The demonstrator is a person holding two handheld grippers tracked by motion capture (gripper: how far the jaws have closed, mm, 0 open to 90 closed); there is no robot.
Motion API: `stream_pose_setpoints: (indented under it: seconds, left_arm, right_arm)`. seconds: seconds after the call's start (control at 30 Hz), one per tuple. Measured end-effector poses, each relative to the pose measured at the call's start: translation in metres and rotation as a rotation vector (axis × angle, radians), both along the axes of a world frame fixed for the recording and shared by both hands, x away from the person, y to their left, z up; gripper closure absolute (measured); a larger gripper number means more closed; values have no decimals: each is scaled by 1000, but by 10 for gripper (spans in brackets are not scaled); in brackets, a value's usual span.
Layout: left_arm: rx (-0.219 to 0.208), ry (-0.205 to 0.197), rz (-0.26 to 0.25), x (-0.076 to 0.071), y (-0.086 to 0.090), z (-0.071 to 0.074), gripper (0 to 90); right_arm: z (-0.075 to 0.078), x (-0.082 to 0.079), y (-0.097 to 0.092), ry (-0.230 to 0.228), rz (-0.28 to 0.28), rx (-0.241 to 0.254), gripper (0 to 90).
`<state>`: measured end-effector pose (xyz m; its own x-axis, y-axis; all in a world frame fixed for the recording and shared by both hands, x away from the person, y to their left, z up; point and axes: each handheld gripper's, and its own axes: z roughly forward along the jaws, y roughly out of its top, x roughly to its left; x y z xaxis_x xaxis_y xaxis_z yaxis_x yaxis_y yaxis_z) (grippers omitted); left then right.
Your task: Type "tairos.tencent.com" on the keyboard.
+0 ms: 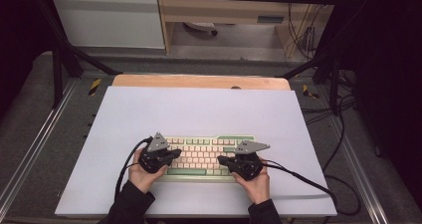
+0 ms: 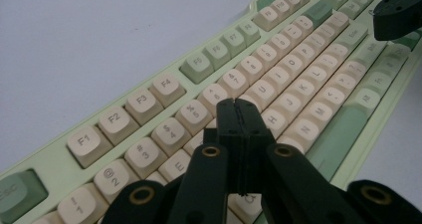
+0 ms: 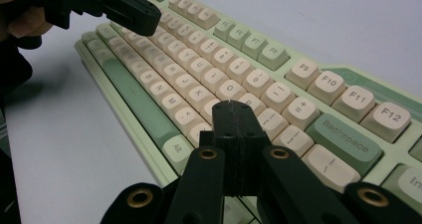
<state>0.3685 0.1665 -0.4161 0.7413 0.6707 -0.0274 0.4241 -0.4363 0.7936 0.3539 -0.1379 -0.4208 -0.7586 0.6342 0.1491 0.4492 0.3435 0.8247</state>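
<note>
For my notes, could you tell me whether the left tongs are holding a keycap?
No, the left tongs are shut empty above the keyboard.

Left claw (image 1: 175,154) clamped empty; right claw (image 1: 222,160) likewise, tips facing.

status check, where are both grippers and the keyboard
Left gripper shut, empty, over the keyboard's left half. Right gripper shut, empty, over its right half. Keyboard flat on white sheet, nothing in the way.
</note>
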Motion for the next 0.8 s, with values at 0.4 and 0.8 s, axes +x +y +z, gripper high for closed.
stream_pose_setpoints:
  seconds: [0.4,0.8]
  left_arm:
    - [-2,3,27,-10,26,-3,897]
    - [-25,7,58,-18,48,-6,897]
  right_arm:
    - [0,3,4,8,4,25,900]
    - [-5,8,23,24,33,2,900]
